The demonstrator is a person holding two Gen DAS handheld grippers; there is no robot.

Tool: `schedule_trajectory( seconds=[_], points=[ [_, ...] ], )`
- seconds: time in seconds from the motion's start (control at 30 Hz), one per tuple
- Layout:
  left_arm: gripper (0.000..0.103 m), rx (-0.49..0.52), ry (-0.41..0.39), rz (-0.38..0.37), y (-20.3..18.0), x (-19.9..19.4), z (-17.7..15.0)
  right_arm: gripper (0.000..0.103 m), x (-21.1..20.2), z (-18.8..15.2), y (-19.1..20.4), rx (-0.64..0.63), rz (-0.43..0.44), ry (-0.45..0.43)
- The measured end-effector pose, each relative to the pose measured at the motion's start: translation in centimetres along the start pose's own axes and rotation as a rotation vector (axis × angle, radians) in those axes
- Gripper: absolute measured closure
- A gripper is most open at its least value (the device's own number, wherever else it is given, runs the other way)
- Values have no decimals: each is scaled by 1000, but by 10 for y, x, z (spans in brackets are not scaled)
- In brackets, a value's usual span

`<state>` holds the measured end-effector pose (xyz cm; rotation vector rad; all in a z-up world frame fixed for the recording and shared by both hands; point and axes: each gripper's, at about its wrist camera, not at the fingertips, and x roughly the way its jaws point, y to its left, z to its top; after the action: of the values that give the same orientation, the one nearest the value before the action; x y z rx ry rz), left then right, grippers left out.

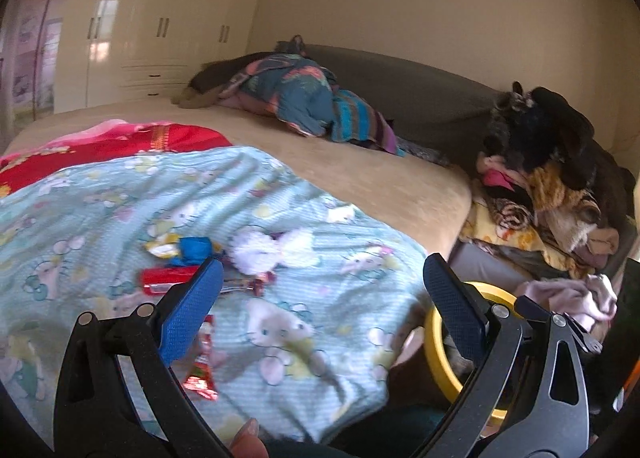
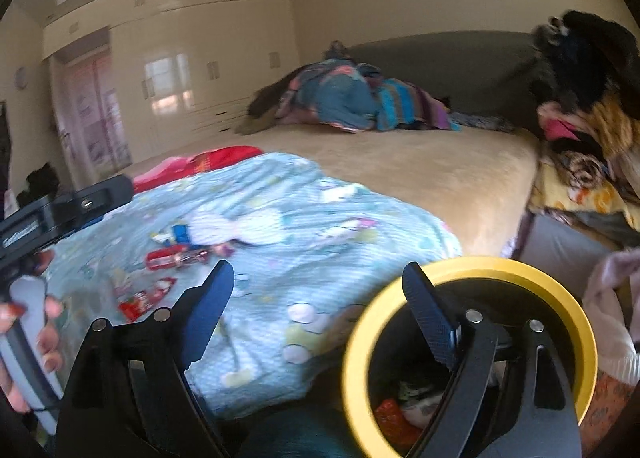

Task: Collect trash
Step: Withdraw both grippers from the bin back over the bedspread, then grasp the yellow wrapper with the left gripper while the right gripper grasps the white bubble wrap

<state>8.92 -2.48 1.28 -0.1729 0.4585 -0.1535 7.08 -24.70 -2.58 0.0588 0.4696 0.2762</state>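
Several wrappers lie on the light blue cartoon blanket (image 1: 320, 218): a red one (image 1: 168, 280), a blue and yellow one (image 1: 184, 248), and a red foil one (image 1: 202, 366) under my left finger. A white fluffy thing (image 1: 264, 248) lies beside them. My left gripper (image 1: 322, 270) is open above the blanket with nothing between its fingers. My right gripper (image 2: 319, 272) is also open and empty, and its right finger hangs over the yellow-rimmed bin (image 2: 360, 338). Red and pale trash (image 2: 390, 410) lies inside the bin. The red wrappers (image 2: 164, 258) are left of it.
A hand (image 2: 48, 338) holds the other gripper's handle at the left edge. A heap of clothes (image 1: 552, 186) rises right of the bed. Bundled bedding (image 1: 304, 98) lies by the grey headboard. A red blanket (image 1: 120, 146) and cream wardrobes (image 1: 160, 26) are further back.
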Motion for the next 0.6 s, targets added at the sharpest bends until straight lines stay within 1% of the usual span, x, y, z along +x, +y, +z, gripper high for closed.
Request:
schedule_trajectory(
  seconds=[0.27, 0.6],
  points=[
    [11, -63, -19, 70, 38, -3, 4, 17, 13, 7, 41, -80, 74, 1],
    [11, -159, -28, 155, 88, -5, 7, 17, 52, 15, 81, -166, 128, 28]
  ],
)
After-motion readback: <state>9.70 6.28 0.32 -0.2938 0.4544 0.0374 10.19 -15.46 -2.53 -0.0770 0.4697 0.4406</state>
